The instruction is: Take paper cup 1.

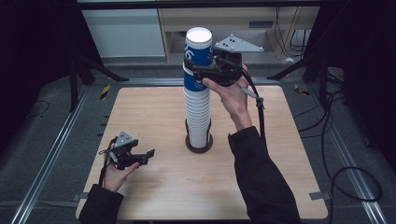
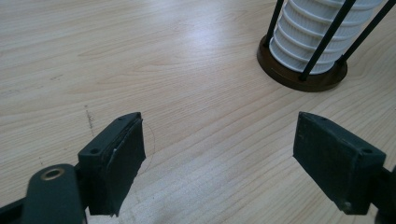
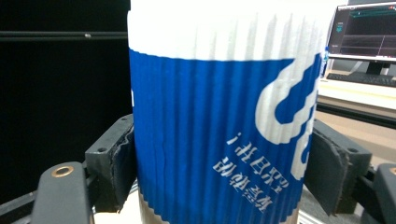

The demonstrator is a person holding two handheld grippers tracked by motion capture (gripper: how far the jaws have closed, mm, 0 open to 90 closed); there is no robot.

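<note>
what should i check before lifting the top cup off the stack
1. Right hand-held gripper clamped on the top cup: ok, a jaw presses each side of its blue wall in the right gripper view.
2. Cup square in the grip: ok, it sits upright between the jaws.
3. Only one cup coming away: cannot tell, the seam with the stack is hidden by the gripper.
4. Holder flat on the table: ok, its brown base sits flush on the wood.
5. Left hand-held gripper free to help: ok, jaws open with nothing between them.
6. Stack straight in the rods: ok, no clear lean.
</note>
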